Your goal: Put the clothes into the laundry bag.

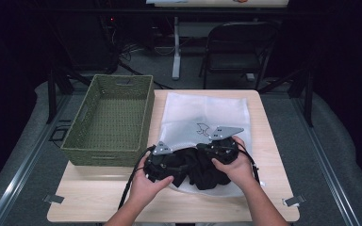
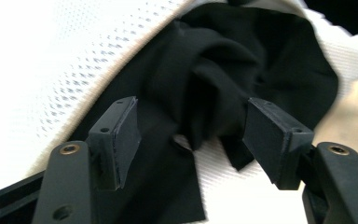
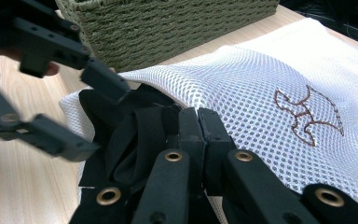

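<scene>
my right gripper point(image 3: 199, 122) is pinched tight on the mesh bag's point(image 3: 261, 79) rim, holding the mouth up; my left gripper point(image 2: 191, 133) hangs open over the black cloth point(image 2: 223, 70), half inside the bag beside the basket point(image 1: 108, 117), probably regripping to push it deeper

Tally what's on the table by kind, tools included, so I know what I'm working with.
Green woven basket: 1
White mesh laundry bag: 1
Black garment, bunched at the bag's near opening: 1
Hand-held tools: 2, the left tool open over the garment and the right tool shut at the bag's edge
Total: 5
</scene>
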A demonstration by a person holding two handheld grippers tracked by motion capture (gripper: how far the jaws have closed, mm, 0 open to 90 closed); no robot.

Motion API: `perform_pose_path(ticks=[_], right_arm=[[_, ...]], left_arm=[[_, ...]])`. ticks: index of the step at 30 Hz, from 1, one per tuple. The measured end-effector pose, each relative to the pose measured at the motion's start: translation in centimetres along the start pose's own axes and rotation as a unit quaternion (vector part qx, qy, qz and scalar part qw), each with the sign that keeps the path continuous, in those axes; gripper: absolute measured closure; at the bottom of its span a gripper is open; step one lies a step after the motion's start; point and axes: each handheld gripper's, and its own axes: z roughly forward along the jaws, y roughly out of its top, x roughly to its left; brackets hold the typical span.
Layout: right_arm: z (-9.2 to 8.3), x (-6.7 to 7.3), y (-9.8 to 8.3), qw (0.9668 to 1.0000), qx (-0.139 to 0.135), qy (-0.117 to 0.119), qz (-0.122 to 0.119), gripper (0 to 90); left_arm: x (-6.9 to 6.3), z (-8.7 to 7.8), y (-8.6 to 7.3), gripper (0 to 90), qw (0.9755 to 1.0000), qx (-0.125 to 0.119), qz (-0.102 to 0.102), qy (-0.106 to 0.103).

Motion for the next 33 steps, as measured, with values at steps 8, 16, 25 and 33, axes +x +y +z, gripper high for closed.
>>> perform_pose_path(ticks=[8, 16, 25, 33], right_arm=[[0.0, 0.1, 0.1, 1.0, 0.001, -0.001, -0.001, 89.1], [0.0, 0.2, 0.1, 1.0, 0.0, 0.0, -0.002, 89.2], [0.0, 0.3, 0.1, 1.0, -0.001, 0.002, -0.001, 89.2], [0.0, 0.4, 0.1, 1.0, -0.002, 0.004, -0.003, 89.2]], left_arm=[[-1.6, 1.8, -1.0, 34.3, 0.9999, 0.011, 0.008, -0.008], [-2.4, 4.2, -1.2, 34.4, 0.9996, 0.023, 0.015, 0.0], [-2.5, 6.4, -1.6, 39.3, 0.9992, 0.029, 0.016, 0.02], [-2.3, 7.2, -1.8, 56.6, 0.9986, 0.024, 0.024, 0.041]])
